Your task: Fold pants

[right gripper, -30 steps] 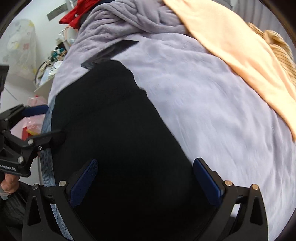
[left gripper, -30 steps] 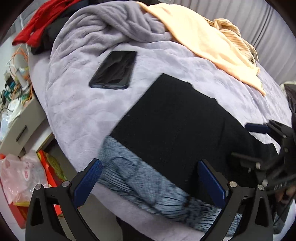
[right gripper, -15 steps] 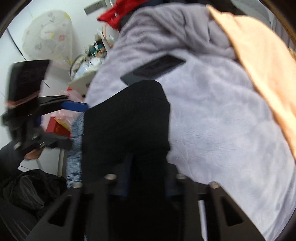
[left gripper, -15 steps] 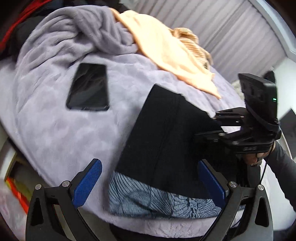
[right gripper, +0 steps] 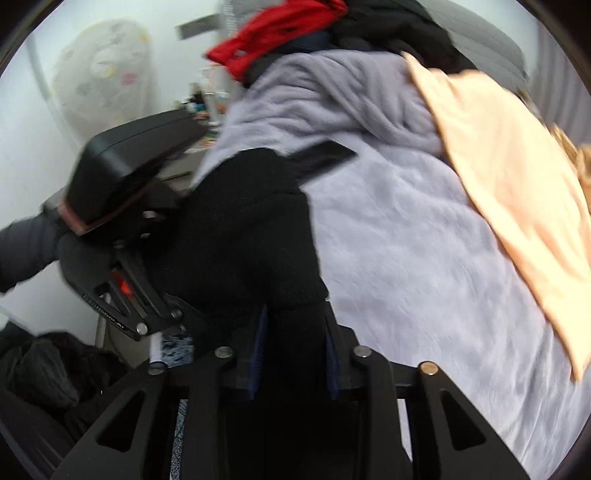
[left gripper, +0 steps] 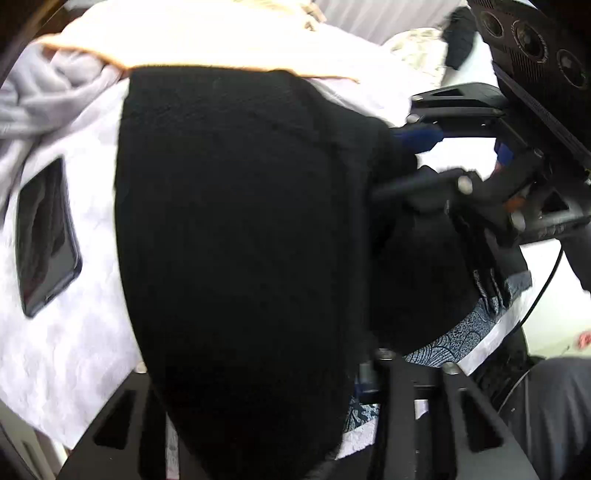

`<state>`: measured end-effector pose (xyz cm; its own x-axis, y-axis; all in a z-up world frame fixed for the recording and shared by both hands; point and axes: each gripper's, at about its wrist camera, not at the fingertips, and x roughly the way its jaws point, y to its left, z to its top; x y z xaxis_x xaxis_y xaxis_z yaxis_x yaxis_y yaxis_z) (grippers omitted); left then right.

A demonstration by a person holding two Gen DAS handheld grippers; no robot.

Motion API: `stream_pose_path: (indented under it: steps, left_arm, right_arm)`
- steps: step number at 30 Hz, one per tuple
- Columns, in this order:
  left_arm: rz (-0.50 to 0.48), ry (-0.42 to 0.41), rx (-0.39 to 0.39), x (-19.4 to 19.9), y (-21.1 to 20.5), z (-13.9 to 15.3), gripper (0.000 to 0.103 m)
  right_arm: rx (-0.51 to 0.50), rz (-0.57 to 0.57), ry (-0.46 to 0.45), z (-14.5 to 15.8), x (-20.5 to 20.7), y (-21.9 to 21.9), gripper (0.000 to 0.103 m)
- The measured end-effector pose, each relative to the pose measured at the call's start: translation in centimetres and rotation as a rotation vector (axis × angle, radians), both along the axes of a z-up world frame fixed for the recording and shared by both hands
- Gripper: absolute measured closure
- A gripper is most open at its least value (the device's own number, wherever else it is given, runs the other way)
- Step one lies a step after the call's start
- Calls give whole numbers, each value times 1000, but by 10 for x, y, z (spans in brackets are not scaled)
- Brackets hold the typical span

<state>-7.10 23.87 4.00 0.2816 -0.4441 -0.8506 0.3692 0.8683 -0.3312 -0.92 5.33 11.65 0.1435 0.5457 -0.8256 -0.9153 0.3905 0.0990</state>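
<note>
The black pants [left gripper: 236, 229] fill the left wrist view, lifted off the lilac blanket [left gripper: 66, 332] and bunched between the two grippers. My left gripper [left gripper: 258, 398] is shut on the near edge of the pants, its fingers mostly hidden by the cloth. My right gripper [right gripper: 293, 354] is shut on the other near edge of the pants [right gripper: 251, 229], with the blue pads pinching the fabric. Each gripper shows in the other's view, close alongside: the right gripper [left gripper: 424, 147] and the left gripper [right gripper: 147, 310].
A dark phone [left gripper: 44, 236] lies on the blanket left of the pants; it also shows in the right wrist view [right gripper: 321, 157]. A peach cloth [right gripper: 517, 192] covers the bed's far right side. Red and black clothes [right gripper: 280, 22] are piled at the head. A blue patterned cloth [left gripper: 454, 339] lies under the pants.
Both grippers have shut on the near edge of the pants and lifted it, bringing the cloth up and forward. The grippers have come close together.
</note>
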Motion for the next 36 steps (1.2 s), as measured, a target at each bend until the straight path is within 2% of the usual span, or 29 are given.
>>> stream_pose_path:
  steps: [1,3,4,5,9,14,18,20,23,25,28,30,32,36]
  left_arm:
    - [16,12,0,1,1,0,64]
    - [42,31,25,4,-1,-1,65]
    - [51,39,41,5,-4,0,65]
    - [60,40,51,5,-6,3,65]
    - [75,3,41,-3,-9,24,71]
    - [56,-54,95,-17,-35,52,75]
    - [52,-98,116,-17,-53,76,75]
    - [53,-113,110,-18,-64,88,76]
    - [57,-148,140,-24,-85,104,76]
    - [51,-169,149,-29,-97,114,76]
    - [12,-209,147,-41,-115,131,76]
    - [-25,-222,138,-46,-137,142,76]
    - [-60,-216,118,-45,-160,148,76]
    - [-173,-203,87,-51,-233,150,76]
  right_arm:
    - [3,-31,5,4,4,-5,68]
    - [13,-66,-6,14,4,-19,51]
    - [1,-72,-21,16,-1,-27,33]
    - [-27,-63,-37,18,-11,-35,22]
    - [-160,38,-76,6,-61,-68,22]
    - [-399,45,-58,-59,-77,-80,22]
    - [-322,-21,2,-75,-57,-74,9]
    - [-331,-15,-38,-83,-54,-70,0]
    - [-315,-38,-6,-73,-46,-75,3]
    - [-252,-89,-35,-47,-47,-90,5]
    - [-106,-174,-112,2,-65,-137,4]
    - [-73,-247,-160,20,-77,-169,4]
    - [-57,-339,-184,28,-91,-206,4]
    - [-73,-517,-172,21,-112,-263,4]
